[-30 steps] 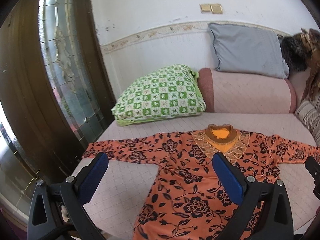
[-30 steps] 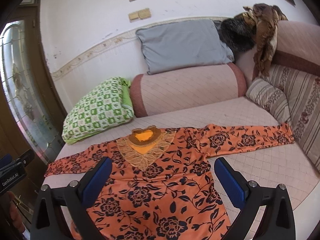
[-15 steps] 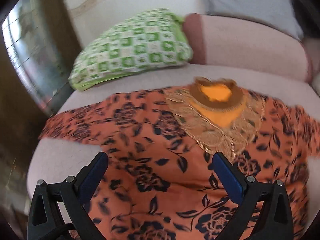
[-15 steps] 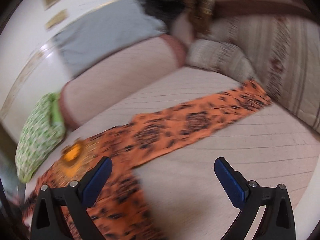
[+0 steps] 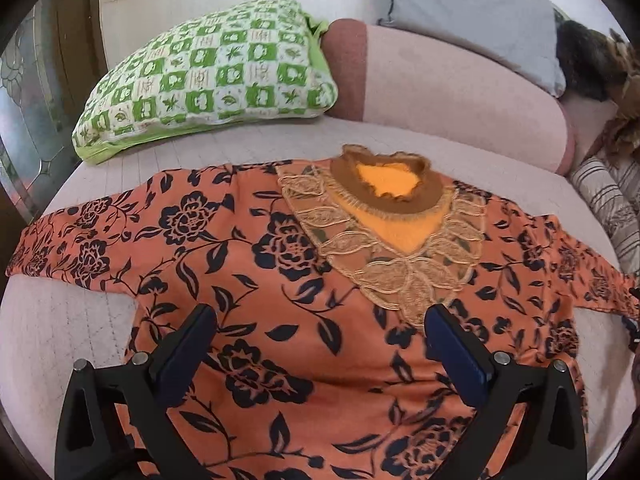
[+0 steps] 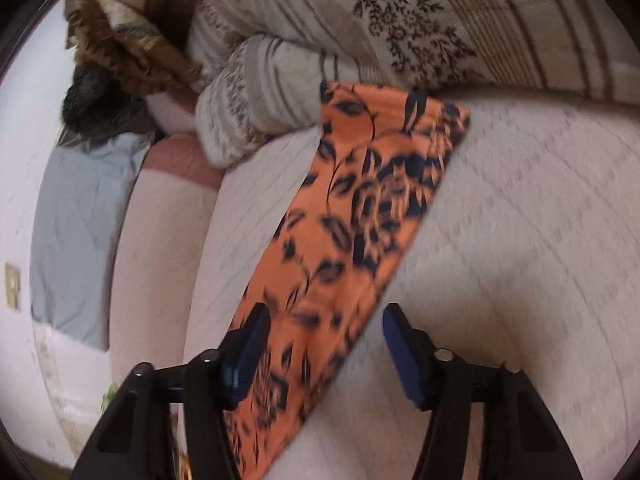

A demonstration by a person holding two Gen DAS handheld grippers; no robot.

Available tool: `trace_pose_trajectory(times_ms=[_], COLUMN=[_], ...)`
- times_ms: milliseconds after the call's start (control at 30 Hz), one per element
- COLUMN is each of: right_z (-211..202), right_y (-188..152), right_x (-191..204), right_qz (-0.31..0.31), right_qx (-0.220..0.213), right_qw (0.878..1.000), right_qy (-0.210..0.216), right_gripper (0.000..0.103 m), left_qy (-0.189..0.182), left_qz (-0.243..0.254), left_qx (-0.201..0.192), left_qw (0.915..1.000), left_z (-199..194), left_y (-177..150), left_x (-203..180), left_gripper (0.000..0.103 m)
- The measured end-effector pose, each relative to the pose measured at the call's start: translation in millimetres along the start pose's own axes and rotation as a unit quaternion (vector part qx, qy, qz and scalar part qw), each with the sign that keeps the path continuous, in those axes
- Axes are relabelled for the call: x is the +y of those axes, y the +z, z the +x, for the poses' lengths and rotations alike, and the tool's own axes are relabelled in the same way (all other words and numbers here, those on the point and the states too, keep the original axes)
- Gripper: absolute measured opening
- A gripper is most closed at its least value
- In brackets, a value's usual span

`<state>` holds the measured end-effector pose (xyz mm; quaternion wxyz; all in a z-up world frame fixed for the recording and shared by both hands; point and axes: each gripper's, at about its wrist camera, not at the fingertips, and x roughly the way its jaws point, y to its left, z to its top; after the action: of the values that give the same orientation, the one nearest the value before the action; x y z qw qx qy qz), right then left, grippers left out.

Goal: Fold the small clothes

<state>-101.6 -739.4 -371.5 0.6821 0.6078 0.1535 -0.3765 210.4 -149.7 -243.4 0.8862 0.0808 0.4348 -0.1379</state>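
An orange blouse with dark flowers (image 5: 288, 264) lies spread flat on the pink quilted bed, its lace-trimmed neckline (image 5: 390, 192) toward the pillows and both sleeves stretched out sideways. My left gripper (image 5: 316, 340) is open and hovers over the blouse's chest, just below the lace. My right gripper (image 6: 324, 344) is open and hangs low over the blouse's right sleeve (image 6: 360, 216); the sleeve runs between its blue pads, and the cuff lies beyond, against a striped cushion. Neither gripper holds cloth.
A green checked pillow (image 5: 212, 80), a pink bolster (image 5: 452, 92) and a grey pillow (image 5: 476, 12) line the bed's head. Striped floral cushions (image 6: 400, 20) and a brown cloth (image 6: 120, 48) sit past the sleeve's cuff. A glass door (image 5: 24, 92) stands on the left.
Both grippers have moved in and down. The left went forward over the blouse's chest. The right swung right to the right sleeve, and its jaws now stand narrower.
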Motion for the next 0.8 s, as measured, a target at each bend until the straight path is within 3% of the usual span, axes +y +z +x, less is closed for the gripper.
trace_pose_trajectory(times_ms=[133,200,267,333,433,533,633,800], right_z=[18.8,26.2,35.7,33.8,18.0,-3.8,-15.8,1.3], right_y=[19.5,25.2,34.9,36.5,23.6,-15.7,-78.9,-223.2], right_x=[4.4,10.3,13.6,21.6,71.6,137.3,199.5,278.1], right_qz=[0.009,-0.008,-0.016,-0.016,-0.084,-0.16,-0.222,-0.329], right_qx=[-0.032,-0.047,-0.054,-0.055,-0.055,-0.034,0.024,0.125], right_qw=[0.999,0.997,0.996,0.997,0.994,0.978,0.952,0.902], right_qy=[-0.03,-0.054,-0.063,-0.044,0.032,0.126,0.209,0.25], right_gripper=[0.041,0.021,0.009,0.008,0.007,0.007,0.007,0.008], left_qy=[0.018,0.027,0.038,0.054,0.064,0.067,0.089,0.111], left_qz=[0.006,0.008,0.009,0.005,-0.014,-0.043,-0.059,-0.102], left_qx=[-0.008,-0.014,-0.02,-0.029,-0.031,-0.038,-0.05,-0.065], left_qw=[0.9998,0.9995,0.999,0.9981,0.9974,0.9961,0.993,0.9864], left_z=[10.6,13.7,13.2,10.8,8.9,3.7,-2.5,-13.6], left_y=[-0.5,-3.4,-4.0,-2.3,0.4,4.5,9.1,16.3], left_x=[4.7,9.4,13.3,17.8,31.0,45.9,61.5,100.5], left_gripper=[0.103,0.103,0.103,0.103,0.103,0.103,0.103,0.103])
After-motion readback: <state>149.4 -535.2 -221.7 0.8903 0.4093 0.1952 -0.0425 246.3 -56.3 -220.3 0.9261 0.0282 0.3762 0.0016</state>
